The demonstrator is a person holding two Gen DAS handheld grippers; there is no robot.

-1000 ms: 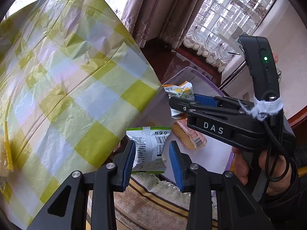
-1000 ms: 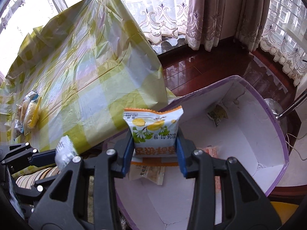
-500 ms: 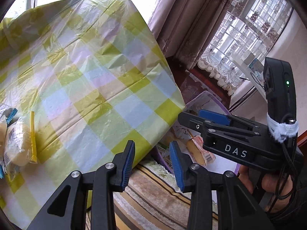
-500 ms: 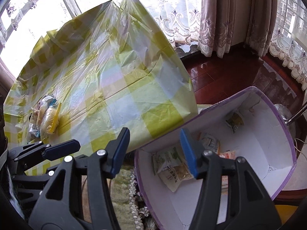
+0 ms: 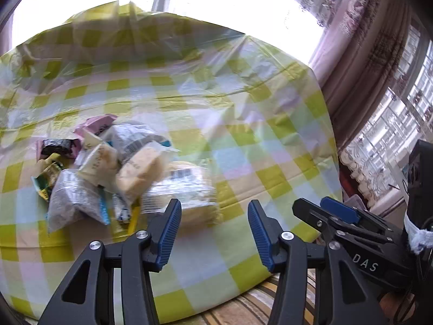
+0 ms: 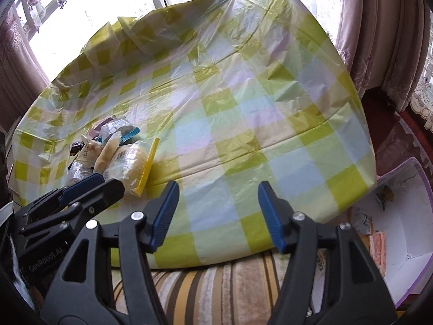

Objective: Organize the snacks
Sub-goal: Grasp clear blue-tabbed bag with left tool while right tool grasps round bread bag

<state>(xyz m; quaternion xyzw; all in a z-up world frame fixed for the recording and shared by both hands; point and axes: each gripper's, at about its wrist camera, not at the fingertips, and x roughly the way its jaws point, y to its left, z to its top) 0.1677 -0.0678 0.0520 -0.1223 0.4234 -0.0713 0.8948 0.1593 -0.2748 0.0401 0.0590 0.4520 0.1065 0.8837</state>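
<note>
While opening: left claw (image 5: 213, 233) and right claw (image 6: 217, 214), both released, nothing between.
Snack pile (image 5: 116, 173): far-left on bench (image 6: 243, 124).
Yellow-edged packet (image 6: 147, 166): long axis near-to-far.

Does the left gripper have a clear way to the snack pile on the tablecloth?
Probably yes. The left gripper is empty, jaws opening, and only bare checked tablecloth lies between it and the snack pile.

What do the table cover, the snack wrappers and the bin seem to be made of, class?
Table cover: thin plastic sheet, probably; it is glossy, creased and slightly see-through, with a green check print.
Snack wrappers: clear and printed plastic film, it seems; they crinkle, shine, and show the food inside.
Bin: likely rigid plastic, smooth and matte white inside with a purple rim; card cannot be ruled out.
</note>
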